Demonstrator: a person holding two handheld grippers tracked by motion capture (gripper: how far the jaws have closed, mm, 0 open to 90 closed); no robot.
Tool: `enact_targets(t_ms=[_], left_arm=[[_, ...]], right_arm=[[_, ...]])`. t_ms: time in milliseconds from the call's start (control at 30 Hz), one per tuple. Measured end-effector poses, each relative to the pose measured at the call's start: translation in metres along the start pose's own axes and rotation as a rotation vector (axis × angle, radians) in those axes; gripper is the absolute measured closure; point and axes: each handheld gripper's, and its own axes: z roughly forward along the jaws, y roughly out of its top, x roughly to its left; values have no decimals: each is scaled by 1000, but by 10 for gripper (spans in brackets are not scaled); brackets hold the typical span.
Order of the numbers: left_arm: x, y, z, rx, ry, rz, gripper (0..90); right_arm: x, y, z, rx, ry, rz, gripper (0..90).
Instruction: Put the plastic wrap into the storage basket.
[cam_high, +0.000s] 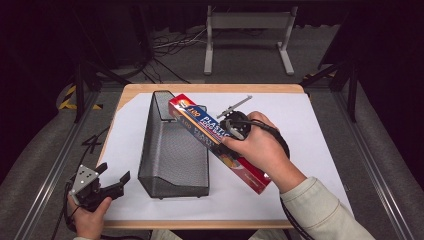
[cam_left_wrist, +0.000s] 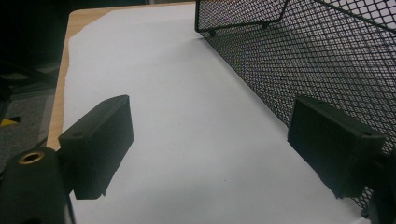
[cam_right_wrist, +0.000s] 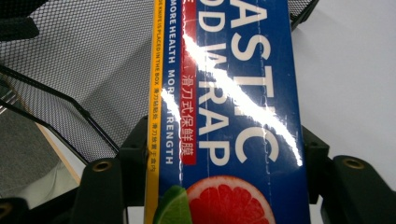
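1. From the high view, the right gripper (cam_high: 231, 131) grasps a plastic wrap box (cam_high: 200, 127), held slanted with its far end over the mesh basket (cam_high: 170, 150) on the tabletop (cam_high: 300, 130).
2. Along the left gripper (cam_left_wrist: 210, 144), jaws stand released beside the basket's wall (cam_left_wrist: 327, 60).
3. Along the right gripper (cam_right_wrist: 224, 158), both jaws clench the box (cam_right_wrist: 229, 116).
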Motion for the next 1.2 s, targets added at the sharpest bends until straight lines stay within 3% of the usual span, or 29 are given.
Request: enact_targets(t_ms=[433, 733, 900, 1200], left_arm=[[-1, 1, 2, -1, 4, -1, 152], [-1, 2, 4, -3, 4, 0, 152], [-1, 2, 3, -9, 5, 3, 152], [-1, 2, 2, -10, 7, 11, 152]], right_arm=[[20, 12, 13, 6, -7, 42, 393], [36, 18, 30, 31, -11, 103, 393], [37, 24, 40, 29, -9, 158, 393], [39, 34, 53, 15, -28, 198, 390]])
